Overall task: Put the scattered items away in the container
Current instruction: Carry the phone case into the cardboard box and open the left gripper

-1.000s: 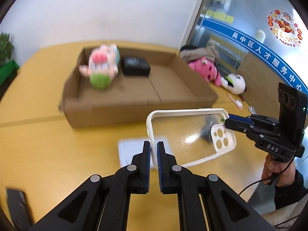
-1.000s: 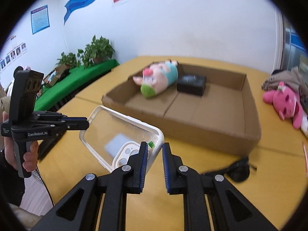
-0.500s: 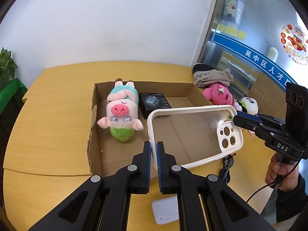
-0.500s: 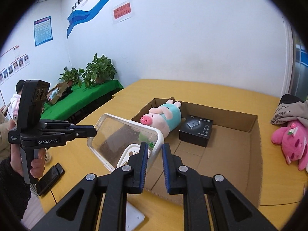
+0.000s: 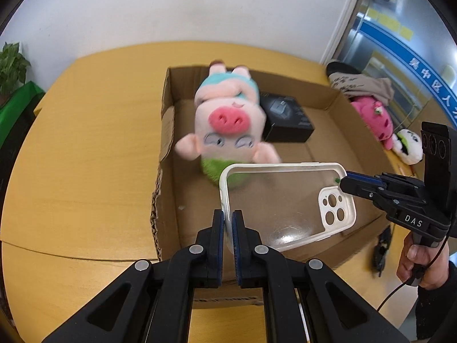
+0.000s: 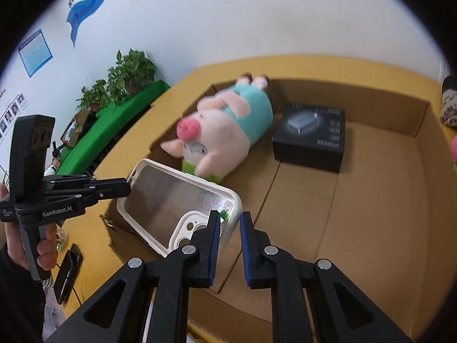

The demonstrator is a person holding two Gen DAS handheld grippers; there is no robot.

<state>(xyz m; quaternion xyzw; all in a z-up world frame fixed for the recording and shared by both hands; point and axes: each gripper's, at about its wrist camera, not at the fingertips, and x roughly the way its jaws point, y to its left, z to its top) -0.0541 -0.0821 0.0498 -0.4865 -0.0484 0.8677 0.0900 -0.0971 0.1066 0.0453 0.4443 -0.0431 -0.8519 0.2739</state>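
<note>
A clear phone case point(image 5: 285, 200) with a white rim hangs level over the near left part of the open cardboard box point(image 5: 167, 131). My left gripper point(image 5: 228, 217) is shut on the case's short plain end. My right gripper point(image 6: 230, 220) is shut on the corner beside the camera cut-out of the phone case point(image 6: 171, 197). Each gripper shows in the other's view: the right gripper point(image 5: 342, 183) and the left gripper point(image 6: 127, 188). Inside the box point(image 6: 371, 100) lie a pink pig plush point(image 5: 228, 114) point(image 6: 228, 131) and a black carton point(image 5: 288, 120) point(image 6: 311, 137).
To the right of the box on the yellow table lie a pink plush point(image 5: 374, 114), a panda plush point(image 5: 408, 145), grey clothing point(image 5: 365, 85) and a black item point(image 5: 381, 245). A black phone point(image 6: 67, 271) lies at the table's left edge. A person's hands point(image 5: 420, 257) hold the handles.
Both grippers have carried the case forward from above the table in front of the box to over the box's near left part, and lower. The white pad on the table has dropped out of view.
</note>
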